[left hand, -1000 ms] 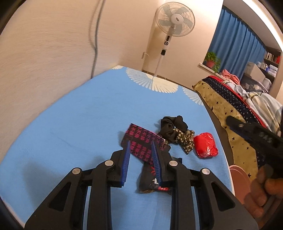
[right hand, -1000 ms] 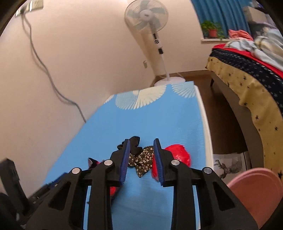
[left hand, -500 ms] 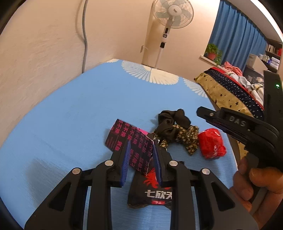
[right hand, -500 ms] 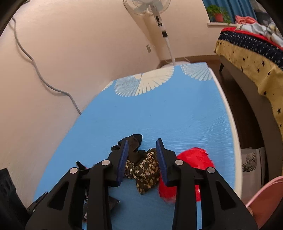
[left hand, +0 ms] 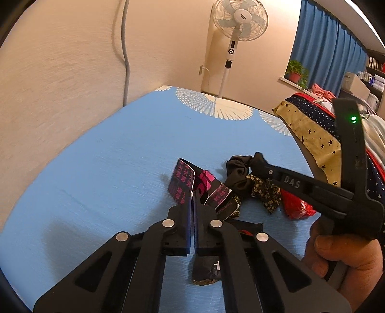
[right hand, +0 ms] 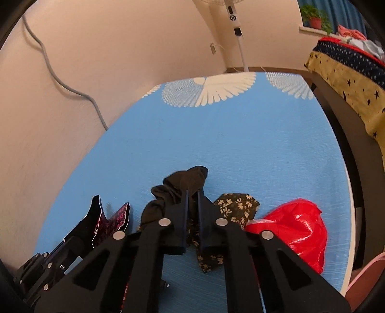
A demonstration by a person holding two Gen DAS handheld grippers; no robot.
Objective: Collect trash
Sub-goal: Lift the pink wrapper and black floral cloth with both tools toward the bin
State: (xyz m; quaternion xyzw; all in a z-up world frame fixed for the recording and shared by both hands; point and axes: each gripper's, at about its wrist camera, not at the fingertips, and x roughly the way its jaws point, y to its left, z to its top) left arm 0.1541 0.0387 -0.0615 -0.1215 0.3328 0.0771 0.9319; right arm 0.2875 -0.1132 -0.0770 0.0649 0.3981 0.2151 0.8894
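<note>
Left gripper (left hand: 193, 202): fingers drawn nearly together, pinching the near edge of the black-and-pink wrapper (left hand: 190, 184). The wrapper stands tilted up off the blue tablecloth (left hand: 108, 173) rather than lying flat, likely because it is gripped by one edge and partly lifted. A second dark wrapper (left hand: 209, 267) lies flat under the gripper, untouched.

Right gripper (right hand: 191, 199): fingers also narrow, closed on the dark cloth bundle, a black scrunchie (right hand: 182, 183) joined to a floral fabric piece (right hand: 237, 204). The grip sits where the black part meets the floral part, probably so both come away together. In the left wrist view the right gripper reaches in from the right side, its tip on the scrunchie, with the person's right hand (left hand: 346, 260) around the handle.

Just right of the bundle: crumpled red plastic bag (right hand: 293, 231), resting on the cloth near the table's right edge, not held. All the trash is clustered at the near end of the table; the far end, with white fan patterns, is bare.

A pink rounded rim (right hand: 368, 279) shows at the lower right beyond the table edge. It may be the bin, but that cannot be confirmed.

Farther off: a standing fan (left hand: 239, 18) against the wall, a grey cable (left hand: 125, 48) running down the wall, a bed with star-print cover (left hand: 312, 134), blue curtains (left hand: 329, 53).

Judgement: both pieces gripped, neither yet carried off.
</note>
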